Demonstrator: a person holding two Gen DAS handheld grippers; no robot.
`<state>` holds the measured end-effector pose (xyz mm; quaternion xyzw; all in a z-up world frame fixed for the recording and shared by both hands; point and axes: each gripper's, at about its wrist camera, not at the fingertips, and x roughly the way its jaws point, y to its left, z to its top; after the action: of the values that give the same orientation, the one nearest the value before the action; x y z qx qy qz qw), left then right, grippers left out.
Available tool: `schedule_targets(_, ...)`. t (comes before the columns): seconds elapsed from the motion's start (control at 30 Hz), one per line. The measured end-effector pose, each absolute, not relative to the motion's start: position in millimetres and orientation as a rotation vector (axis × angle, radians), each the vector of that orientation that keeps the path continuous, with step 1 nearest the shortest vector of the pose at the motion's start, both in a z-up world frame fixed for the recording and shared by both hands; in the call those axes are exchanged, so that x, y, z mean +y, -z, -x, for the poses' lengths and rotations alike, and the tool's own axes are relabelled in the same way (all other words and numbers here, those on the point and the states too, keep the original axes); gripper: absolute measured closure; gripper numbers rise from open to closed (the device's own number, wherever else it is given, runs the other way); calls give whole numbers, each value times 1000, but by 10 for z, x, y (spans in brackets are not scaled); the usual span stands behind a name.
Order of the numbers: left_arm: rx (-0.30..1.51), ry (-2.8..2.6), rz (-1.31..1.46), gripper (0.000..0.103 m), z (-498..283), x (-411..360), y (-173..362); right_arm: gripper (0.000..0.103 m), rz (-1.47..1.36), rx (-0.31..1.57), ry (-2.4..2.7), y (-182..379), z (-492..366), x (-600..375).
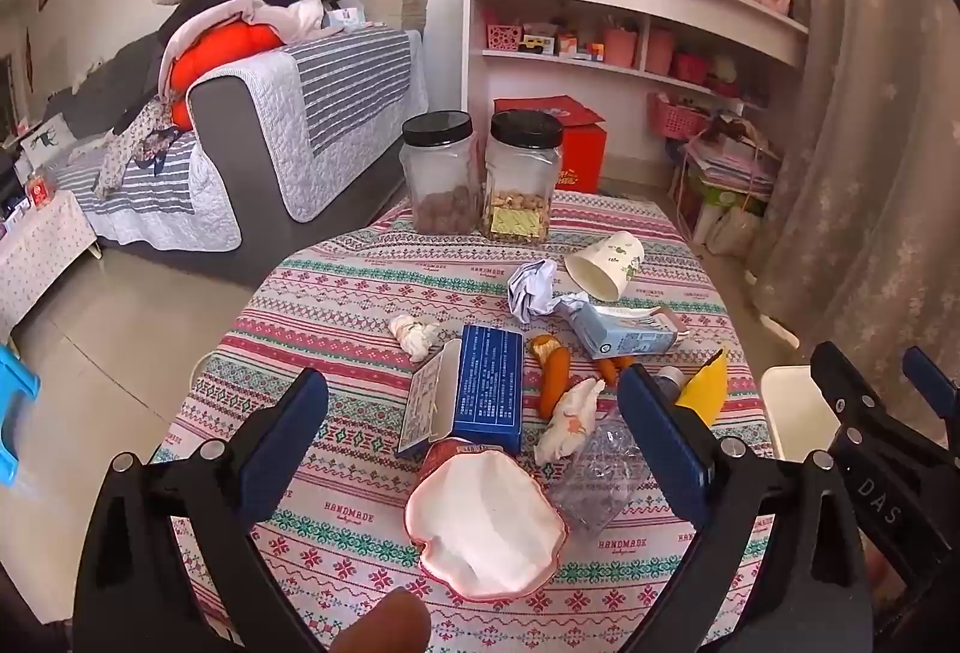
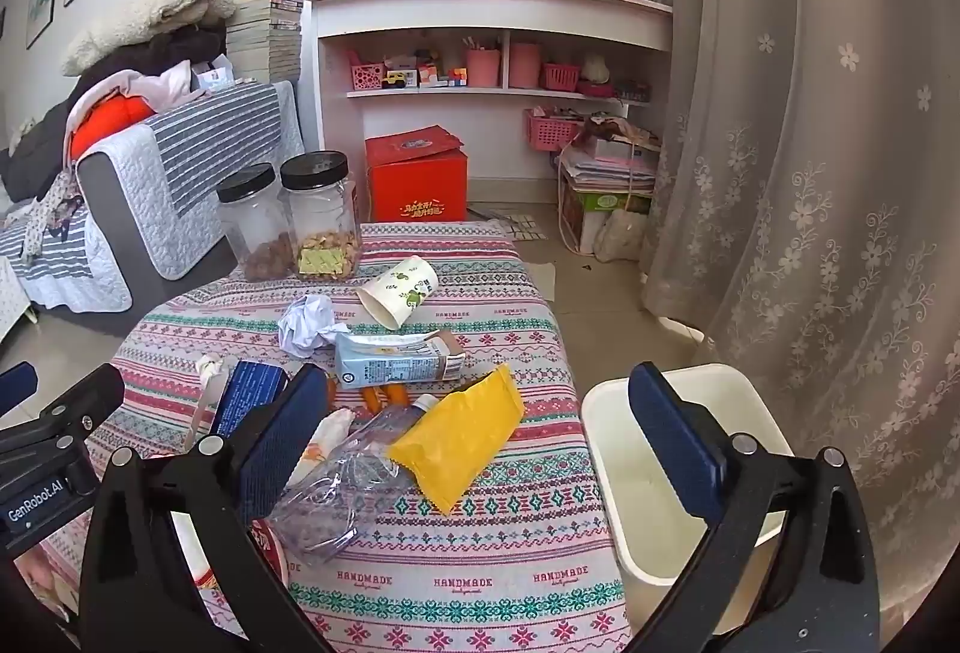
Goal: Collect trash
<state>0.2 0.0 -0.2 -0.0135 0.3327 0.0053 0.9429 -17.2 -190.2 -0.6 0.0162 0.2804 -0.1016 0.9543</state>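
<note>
The left tool [image 1: 474, 443] hangs released above the near half of the surface [image 1: 336, 287], its jaws spread wide and gripping nothing. Directly below and between them lies a crushed instant-noodle cup [image 1: 486, 524], its white mouth turned up toward the camera. Just beyond it sits an opened blue box [image 1: 480, 392], long axis running away from the tool. To the right of these are a crumpled tissue [image 1: 567, 422] and a flattened clear bottle [image 1: 600, 479], with orange peel [image 1: 552, 374] behind. Farther out lie a milk carton [image 1: 624, 332] on its side, a ball of paper [image 1: 531, 287] and a tipped paper cup [image 1: 606, 263]. Two black-lidded jars [image 1: 480, 173] stand at the far edge; one holds dark round pieces, the other pale nuts, and they look like keepers, not trash.

From the right wrist, the right tool [image 2: 474, 437] is likewise released and empty. Between its jaws lie a yellow wrapper [image 2: 462, 434] and the clear bottle, long axis slanting from near left to far right. The white bin [image 2: 636, 485] stands off the surface's right edge, partly behind the right-hand jaw; what shows of its inside looks bare. The bin being on that side, the right hand seems better placed for the wrapper and bottle, the left for the noodle cup.
</note>
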Motion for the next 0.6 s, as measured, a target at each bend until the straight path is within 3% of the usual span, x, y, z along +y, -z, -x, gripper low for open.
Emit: schedule_targets(0.6, 687, -16, 25, 9, 16, 60, 14, 7, -36, 571, 186, 22, 186, -1825)
